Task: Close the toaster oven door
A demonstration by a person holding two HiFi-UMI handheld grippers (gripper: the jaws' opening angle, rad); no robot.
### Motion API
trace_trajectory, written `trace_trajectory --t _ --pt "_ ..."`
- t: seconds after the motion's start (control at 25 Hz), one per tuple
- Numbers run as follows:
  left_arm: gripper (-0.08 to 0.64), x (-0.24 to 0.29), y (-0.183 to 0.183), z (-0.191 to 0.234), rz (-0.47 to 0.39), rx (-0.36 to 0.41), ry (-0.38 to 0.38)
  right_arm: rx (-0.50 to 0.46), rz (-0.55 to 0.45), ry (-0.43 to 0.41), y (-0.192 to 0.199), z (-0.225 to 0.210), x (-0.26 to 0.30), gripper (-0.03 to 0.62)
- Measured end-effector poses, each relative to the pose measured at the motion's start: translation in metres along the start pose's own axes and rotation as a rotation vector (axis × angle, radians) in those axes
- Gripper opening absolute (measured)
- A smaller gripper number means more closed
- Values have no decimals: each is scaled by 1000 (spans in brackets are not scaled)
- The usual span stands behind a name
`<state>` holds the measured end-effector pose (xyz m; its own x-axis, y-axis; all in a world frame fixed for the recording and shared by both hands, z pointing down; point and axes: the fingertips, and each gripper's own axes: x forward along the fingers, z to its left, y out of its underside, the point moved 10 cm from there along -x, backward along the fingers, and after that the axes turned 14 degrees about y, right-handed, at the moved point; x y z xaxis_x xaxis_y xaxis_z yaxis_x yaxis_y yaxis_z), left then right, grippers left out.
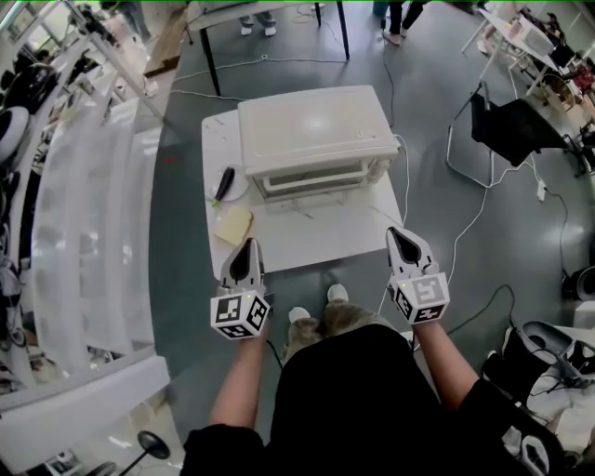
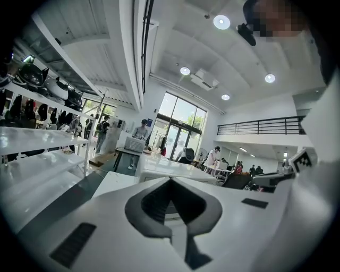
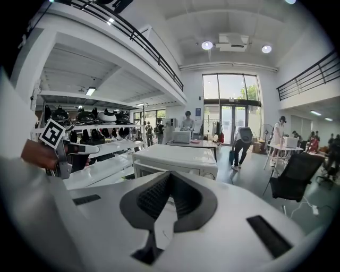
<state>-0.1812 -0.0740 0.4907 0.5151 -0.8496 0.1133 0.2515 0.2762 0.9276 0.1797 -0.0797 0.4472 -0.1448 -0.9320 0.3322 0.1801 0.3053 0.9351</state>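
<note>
A white toaster oven (image 1: 316,135) stands at the back of a small white table (image 1: 316,237). Its front door (image 1: 314,178) looks upright against the body. My left gripper (image 1: 249,244) hovers over the table's near left edge, shut and empty. At the near right edge my right gripper (image 1: 401,233) is shut too, with nothing in it. Both point toward the oven from a distance. The left gripper view shows the left gripper (image 2: 171,183) with the oven (image 2: 162,166) beyond it. In the right gripper view the right gripper (image 3: 169,178) faces the oven (image 3: 178,158).
Left of the oven lie a plate with a black utensil (image 1: 226,183) and a yellow slab (image 1: 233,224). White shelves (image 1: 84,214) run along the left. A black chair (image 1: 511,125) stands at the right, and cables (image 1: 474,223) trail over the floor. Another table (image 1: 270,19) is behind.
</note>
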Motion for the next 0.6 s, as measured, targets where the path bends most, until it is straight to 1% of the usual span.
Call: trace_trajectory --t 0.12,0.32,0.52,0.6 --pt "18 3 1 -5 4 -1 4 -4 -10 9 -2 -4 -6 21" --pt "18 5 1 -7 7 5 16 -11 7 27 -1 -8 -10 21" --pt "18 1 -6 -5 -4 37 14 -40 -44 20 -5 -6 -18 21" --pt "18 0 -10 -5 -6 46 9 -34 -51 20 -7 -7 -18 21"
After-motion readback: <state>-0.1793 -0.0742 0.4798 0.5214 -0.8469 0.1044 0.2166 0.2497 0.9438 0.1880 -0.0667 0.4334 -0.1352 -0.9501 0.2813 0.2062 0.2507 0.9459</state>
